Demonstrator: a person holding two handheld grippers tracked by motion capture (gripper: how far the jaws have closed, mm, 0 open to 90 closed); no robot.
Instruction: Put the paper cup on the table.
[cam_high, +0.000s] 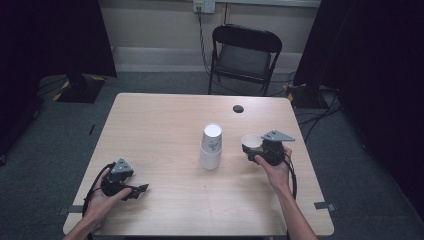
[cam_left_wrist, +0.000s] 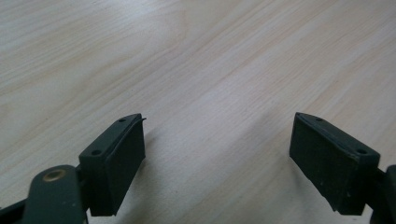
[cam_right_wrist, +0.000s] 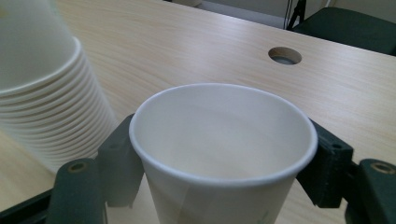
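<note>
Right gripper (cam_high: 256, 148) clamped on a single paper cup (cam_high: 251, 141) — jaws pressed against its two sides just under the rim, mouth up and empty in the right gripper view (cam_right_wrist: 223, 135). Held just right of the stack (cam_high: 211, 146), close beside it but apart, above the table (cam_high: 165, 125). Stack itself upside down, base on top, standing near mid-table; seen at the left edge of the right gripper view (cam_right_wrist: 44, 88) as a column of nested rims. Beyond the stack, toward the far edge, a round hole (cam_high: 238, 108) in the tabletop, and behind that a black chair (cam_high: 245, 55).

Left gripper (cam_high: 137, 191) well left of the stack and nearer the person, low over the wood — jaws spread wide with nothing but bare tabletop (cam_left_wrist: 210, 84) between them.
</note>
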